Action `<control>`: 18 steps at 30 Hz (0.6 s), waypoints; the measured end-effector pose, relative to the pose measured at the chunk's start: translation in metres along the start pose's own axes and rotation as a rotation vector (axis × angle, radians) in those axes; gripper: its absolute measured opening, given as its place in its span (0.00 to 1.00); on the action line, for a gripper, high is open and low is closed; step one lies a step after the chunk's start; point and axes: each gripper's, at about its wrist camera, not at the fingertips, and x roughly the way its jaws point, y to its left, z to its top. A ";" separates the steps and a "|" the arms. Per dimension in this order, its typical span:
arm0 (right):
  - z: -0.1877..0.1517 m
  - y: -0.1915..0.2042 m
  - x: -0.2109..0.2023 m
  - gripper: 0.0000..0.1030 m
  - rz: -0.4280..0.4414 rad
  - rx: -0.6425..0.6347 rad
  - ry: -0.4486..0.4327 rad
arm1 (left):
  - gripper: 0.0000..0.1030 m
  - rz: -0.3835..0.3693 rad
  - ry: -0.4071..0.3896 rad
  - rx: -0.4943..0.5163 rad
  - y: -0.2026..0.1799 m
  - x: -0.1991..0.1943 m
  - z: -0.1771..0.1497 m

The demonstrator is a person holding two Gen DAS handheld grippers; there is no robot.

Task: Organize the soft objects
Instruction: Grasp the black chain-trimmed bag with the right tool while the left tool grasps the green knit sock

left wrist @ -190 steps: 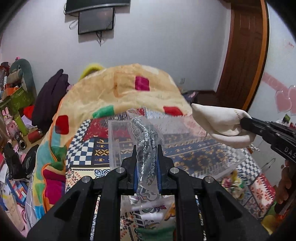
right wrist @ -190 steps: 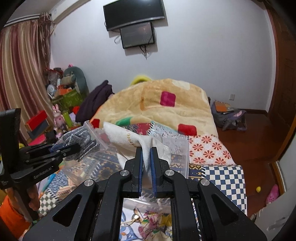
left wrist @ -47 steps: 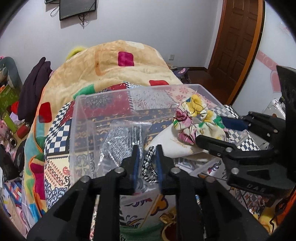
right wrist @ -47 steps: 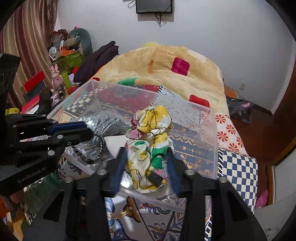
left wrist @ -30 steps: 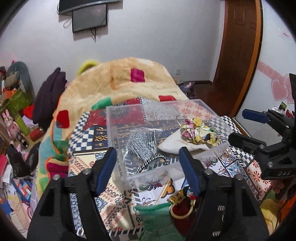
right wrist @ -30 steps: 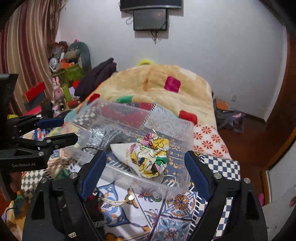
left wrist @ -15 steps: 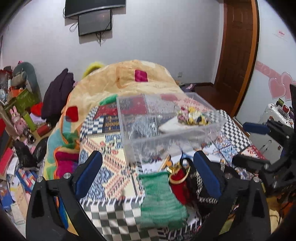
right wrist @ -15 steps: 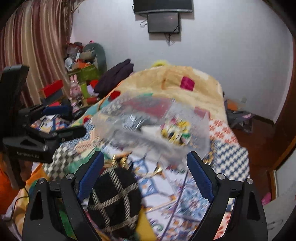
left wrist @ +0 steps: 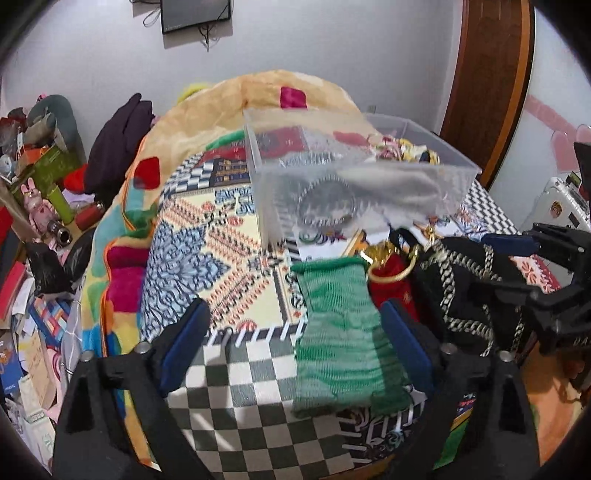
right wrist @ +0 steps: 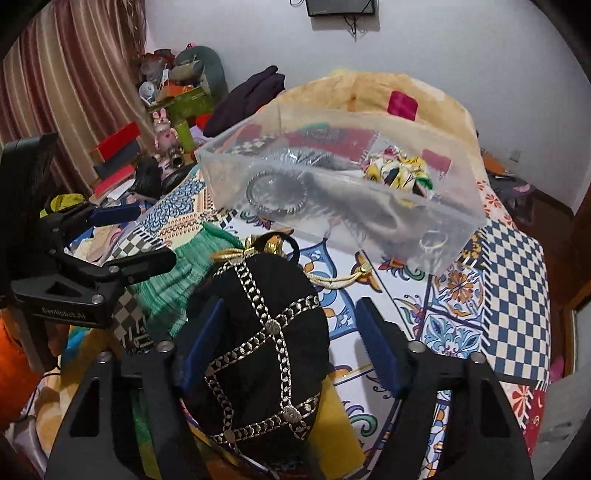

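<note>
- The clear plastic bin (left wrist: 354,173) sits upper centre of the frame on the bed (left wrist: 221,236), with a floral scrunchie (right wrist: 397,173), a pale cloth pouch and a dark ring-shaped band inside.
- Just below it lie a green knit pouch (left wrist: 340,332), a red pouch (left wrist: 391,280) and a black gold-trimmed pouch (right wrist: 258,339).
- Left gripper (left wrist: 291,347) is spread wide, nothing in it.
- Right gripper (right wrist: 288,343) is also wide open, straddling the black pouch without pinching it.

A lived-in bedroom in a home: a bed (left wrist: 236,229) spread with a patchwork quilt and a plush orange blanket (left wrist: 221,107) fills the middle. A wall-mounted screen (left wrist: 195,14), striped curtains (right wrist: 74,74) and a wooden door (left wrist: 487,74) surround it (toys and boxes (right wrist: 118,155) crowd one side).
</note>
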 end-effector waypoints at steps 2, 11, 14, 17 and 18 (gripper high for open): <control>0.000 0.000 0.001 0.52 0.011 0.002 0.006 | 0.79 -0.010 0.023 -0.005 0.000 0.006 -0.004; -0.002 0.000 -0.006 0.13 0.035 0.013 -0.023 | 0.46 -0.066 0.052 -0.004 -0.004 0.019 -0.010; 0.000 0.001 -0.014 0.11 0.040 0.008 -0.054 | 0.32 -0.089 0.050 0.000 -0.007 0.018 -0.010; 0.003 0.003 -0.021 0.10 0.051 0.004 -0.082 | 0.21 -0.081 0.038 0.006 -0.008 0.014 -0.010; 0.004 0.004 -0.025 0.10 0.054 0.004 -0.095 | 0.18 -0.080 0.032 0.006 -0.008 0.012 -0.010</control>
